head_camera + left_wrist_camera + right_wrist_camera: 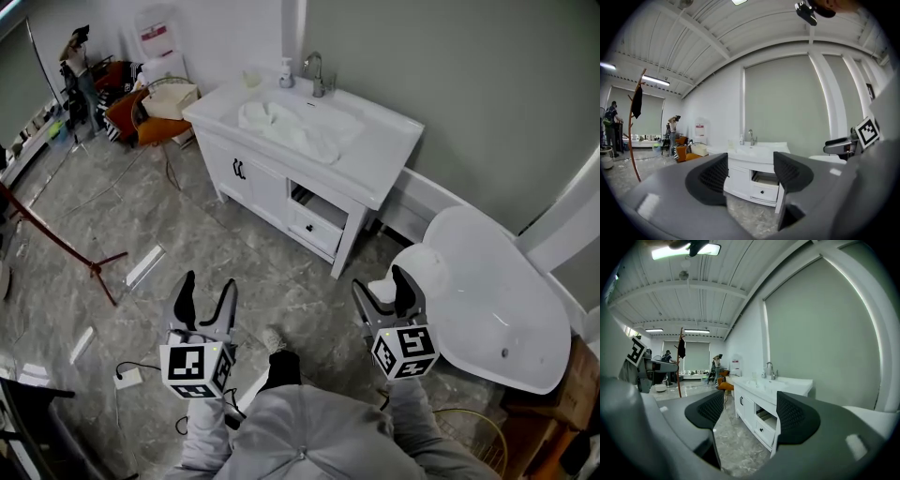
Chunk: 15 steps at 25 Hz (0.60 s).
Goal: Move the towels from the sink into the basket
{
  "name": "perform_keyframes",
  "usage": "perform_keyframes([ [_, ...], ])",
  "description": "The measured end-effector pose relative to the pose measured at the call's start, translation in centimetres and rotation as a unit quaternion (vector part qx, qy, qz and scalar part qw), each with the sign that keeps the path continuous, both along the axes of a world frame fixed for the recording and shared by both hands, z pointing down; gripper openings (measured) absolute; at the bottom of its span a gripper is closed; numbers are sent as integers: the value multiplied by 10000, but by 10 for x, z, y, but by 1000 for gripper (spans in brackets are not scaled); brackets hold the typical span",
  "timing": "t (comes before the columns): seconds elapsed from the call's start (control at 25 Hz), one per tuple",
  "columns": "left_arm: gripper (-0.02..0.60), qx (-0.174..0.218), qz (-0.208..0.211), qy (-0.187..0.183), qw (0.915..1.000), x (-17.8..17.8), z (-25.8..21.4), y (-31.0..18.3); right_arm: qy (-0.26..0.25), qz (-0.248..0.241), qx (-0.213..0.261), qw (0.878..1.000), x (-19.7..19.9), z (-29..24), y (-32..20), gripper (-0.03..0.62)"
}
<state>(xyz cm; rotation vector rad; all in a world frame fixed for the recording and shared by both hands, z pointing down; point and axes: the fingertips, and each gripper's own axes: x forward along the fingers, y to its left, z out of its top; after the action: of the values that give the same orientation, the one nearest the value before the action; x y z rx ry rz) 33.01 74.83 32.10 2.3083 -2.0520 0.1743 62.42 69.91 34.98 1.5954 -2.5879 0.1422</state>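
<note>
Left gripper (206,287) and right gripper (380,281) both gape empty, well short of the sink (367,131). The white towels (286,128) lie heaped inside it. They look soft, light and floppy, so pinch a raised fold.

Towels (284,127) in sink (343,116), bathtub (492,295) right

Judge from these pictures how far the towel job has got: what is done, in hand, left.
Done: nothing; the white towels lie in the sink. In hand: nothing; the left tool and right tool are open and empty, well short of the sink. Left: every towel to be lifted out and moved.
</note>
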Motion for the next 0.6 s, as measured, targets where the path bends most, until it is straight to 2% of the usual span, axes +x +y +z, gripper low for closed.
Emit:
perform_keyframes([
  [0.36, 327, -43, 373, -25, 9993, -30, 5, -136, -70, 98, -179, 9998, -40, 13, -121, 351],
  [0.6, 327, -79, 704, -128, 9974, -57, -3, -232, -207, 371, -118, 9990, -72, 1, -201, 351],
])
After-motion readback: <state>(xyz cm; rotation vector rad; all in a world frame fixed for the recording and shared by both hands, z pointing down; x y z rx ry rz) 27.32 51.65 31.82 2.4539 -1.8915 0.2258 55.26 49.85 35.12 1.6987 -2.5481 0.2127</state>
